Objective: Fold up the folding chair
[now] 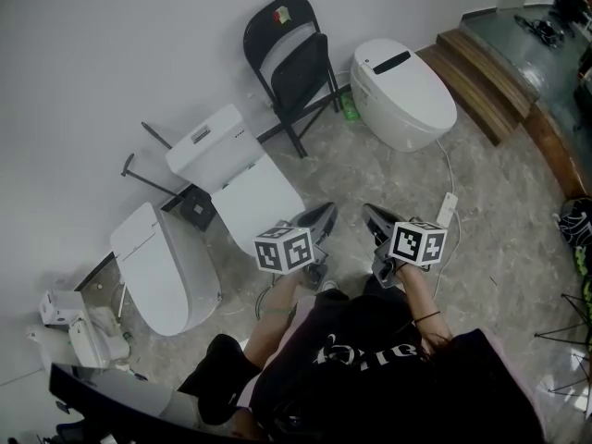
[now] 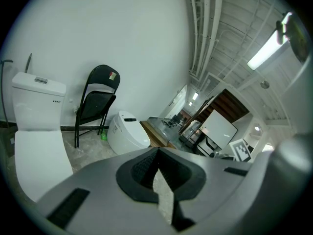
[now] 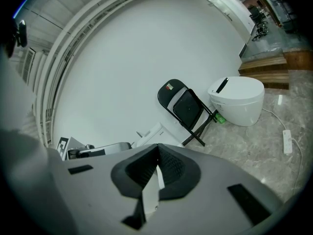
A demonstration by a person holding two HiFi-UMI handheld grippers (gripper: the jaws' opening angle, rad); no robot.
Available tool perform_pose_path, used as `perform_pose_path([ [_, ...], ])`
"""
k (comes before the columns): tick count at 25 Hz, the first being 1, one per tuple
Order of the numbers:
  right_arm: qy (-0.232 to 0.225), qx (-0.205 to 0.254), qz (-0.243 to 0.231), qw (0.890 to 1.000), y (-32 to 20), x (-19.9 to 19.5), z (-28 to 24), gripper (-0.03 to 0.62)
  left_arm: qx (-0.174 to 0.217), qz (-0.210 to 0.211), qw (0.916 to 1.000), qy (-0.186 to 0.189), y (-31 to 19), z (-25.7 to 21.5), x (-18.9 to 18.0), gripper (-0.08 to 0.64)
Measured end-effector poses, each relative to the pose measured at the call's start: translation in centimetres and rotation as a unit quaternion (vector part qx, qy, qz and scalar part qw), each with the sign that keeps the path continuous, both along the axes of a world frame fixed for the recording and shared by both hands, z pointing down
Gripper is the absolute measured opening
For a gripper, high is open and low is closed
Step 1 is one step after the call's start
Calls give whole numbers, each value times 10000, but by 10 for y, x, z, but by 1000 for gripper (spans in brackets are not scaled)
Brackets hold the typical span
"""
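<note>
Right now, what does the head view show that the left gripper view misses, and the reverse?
Head view only: a third white toilet at the left and a white power strip on the floor. Left gripper view only: the ceiling's strip light and a white panel across the room. Both: the black folding chair by the wall, the tankless toilet beside it, and the toilet with a tank.

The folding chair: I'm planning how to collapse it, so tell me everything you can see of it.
The folding chair is black, seemingly metal-framed, with a rounded backrest bearing a small sticker. It stands on the floor by the white wall, between a tank toilet and a rounded toilet, legs crossed and spread, not folded flat. Nothing else touches it.
</note>
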State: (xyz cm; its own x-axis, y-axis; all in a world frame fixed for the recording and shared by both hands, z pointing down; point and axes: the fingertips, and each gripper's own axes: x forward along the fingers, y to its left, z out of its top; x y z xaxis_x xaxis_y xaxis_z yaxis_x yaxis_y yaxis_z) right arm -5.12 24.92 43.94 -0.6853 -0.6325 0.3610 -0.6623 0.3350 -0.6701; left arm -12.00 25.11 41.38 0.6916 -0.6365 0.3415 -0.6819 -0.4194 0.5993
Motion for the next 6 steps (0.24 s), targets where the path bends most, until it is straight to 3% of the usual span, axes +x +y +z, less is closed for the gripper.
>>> perform_pose_path([
  [6,-41,-8,-30,10000,0,1,-1,14,-13,-1,10000,-31,0,1,4,3],
])
